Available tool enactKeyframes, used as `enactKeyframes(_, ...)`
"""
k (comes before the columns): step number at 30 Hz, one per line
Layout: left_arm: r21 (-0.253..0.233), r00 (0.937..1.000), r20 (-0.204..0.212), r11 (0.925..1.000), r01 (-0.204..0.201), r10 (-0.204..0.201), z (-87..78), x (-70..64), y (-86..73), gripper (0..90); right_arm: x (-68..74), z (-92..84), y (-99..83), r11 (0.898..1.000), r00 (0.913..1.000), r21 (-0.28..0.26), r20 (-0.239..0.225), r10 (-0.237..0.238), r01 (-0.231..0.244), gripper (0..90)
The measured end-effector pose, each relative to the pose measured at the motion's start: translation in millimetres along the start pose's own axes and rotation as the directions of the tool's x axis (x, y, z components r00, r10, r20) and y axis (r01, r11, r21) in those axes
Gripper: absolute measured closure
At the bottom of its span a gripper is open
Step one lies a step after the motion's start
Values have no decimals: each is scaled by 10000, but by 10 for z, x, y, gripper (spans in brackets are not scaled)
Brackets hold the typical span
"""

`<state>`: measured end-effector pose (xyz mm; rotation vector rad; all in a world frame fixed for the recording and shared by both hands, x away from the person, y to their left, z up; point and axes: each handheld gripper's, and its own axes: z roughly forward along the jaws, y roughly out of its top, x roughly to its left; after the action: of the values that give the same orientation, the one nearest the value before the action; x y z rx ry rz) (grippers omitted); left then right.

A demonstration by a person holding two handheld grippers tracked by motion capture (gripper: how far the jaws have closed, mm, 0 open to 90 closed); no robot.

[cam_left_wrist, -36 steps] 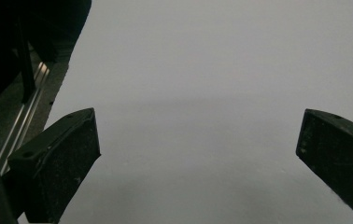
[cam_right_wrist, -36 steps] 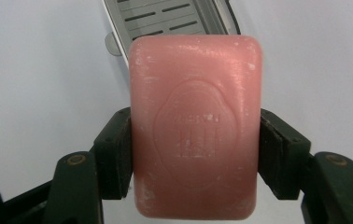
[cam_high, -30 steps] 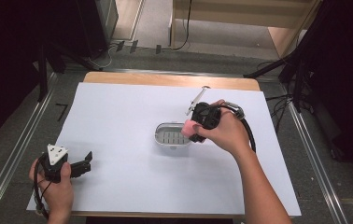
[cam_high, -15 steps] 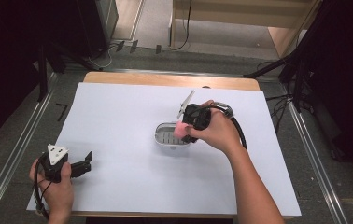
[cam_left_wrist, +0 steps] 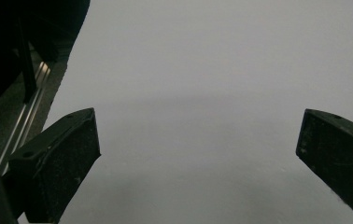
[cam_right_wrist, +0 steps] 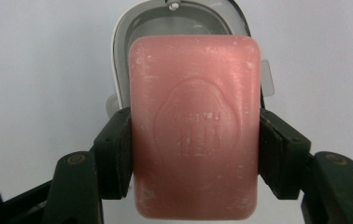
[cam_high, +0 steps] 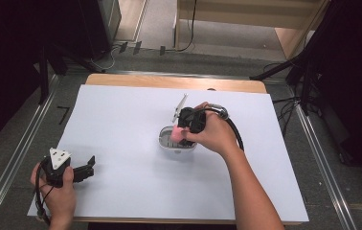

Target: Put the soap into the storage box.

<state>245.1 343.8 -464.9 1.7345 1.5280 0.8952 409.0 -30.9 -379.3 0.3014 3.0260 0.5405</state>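
The right gripper (cam_high: 183,134) has carried the pink soap bar (cam_right_wrist: 195,126) leftward over the white soap dish (cam_high: 167,142). It now sits lower, at the dish

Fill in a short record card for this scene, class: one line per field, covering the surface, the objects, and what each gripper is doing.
surface: white sheet on a table
soap: pink bar, embossed face toward the camera
soap dish: white and grey, near the table's middle
right gripper: clamps the soap by its two long sides, above the dish
left gripper: jaws wide apart, nothing between them, at the near left corner
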Motion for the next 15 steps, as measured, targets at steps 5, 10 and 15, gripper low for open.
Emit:
enactKeyframes(5, 12, 10000, 4, 10000, -1, 1, 1, 2, 1, 0, 12, 51, 50, 9998, 9998, 98, -126, -166, 168, 386)
enactKeyframes(10, 33, 10000, 0, 10000, 1, -1, 3, 3, 2, 0, 14, 108, 81, 9990, 9990, 166, -202, -403, 406, 386)
enactKeyframes(15, 69, 10000, 11, 10000, 2, -2, 3, 5, 3, 0, -14, 176, 99, 9988, 9985, 109, -289, -466, 469, 387)
